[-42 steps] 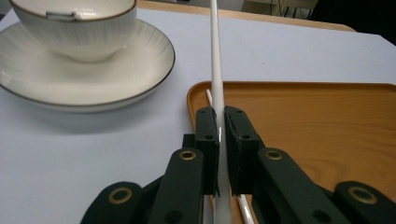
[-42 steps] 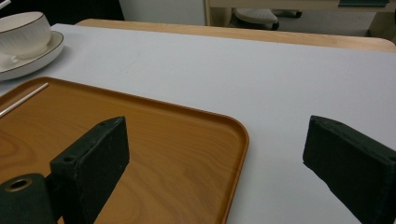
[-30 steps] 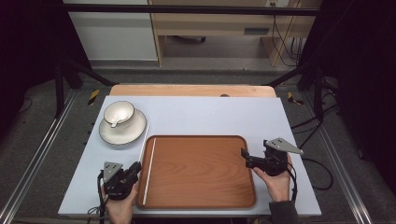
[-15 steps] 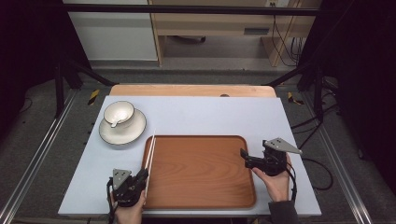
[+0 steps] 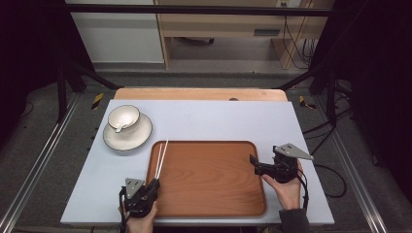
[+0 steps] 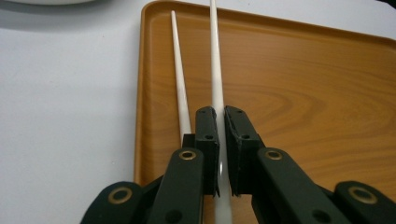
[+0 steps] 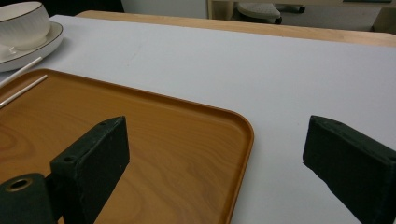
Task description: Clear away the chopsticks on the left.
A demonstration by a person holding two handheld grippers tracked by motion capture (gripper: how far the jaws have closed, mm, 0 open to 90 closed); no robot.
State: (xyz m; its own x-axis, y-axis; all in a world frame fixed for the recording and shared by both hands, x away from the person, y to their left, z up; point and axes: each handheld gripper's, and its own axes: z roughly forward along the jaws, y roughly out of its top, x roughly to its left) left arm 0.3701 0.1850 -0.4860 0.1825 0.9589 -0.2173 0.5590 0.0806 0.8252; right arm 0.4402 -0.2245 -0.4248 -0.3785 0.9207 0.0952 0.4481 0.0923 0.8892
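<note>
While the white chopsticks (image 6: 215, 70) lie along the wooden tray's (image 5: 209, 194) left edge, the left gripper (image 6: 220, 135) is clamped on one near its thick end — slim, stiff, slippery, so the hold belongs there. Right gripper (image 7: 215, 154) gapes wide over the tray's right rim. Since a second ago, the left hand has slid rightward onto the tray.

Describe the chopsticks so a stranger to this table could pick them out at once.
Start at the wooden tray in the middle of the pale table. Along its left edge lie the chopsticks, two thin white sticks, with the left gripper shut on them. Unlike the round bowl and saucer behind, they are long and straight.
</note>
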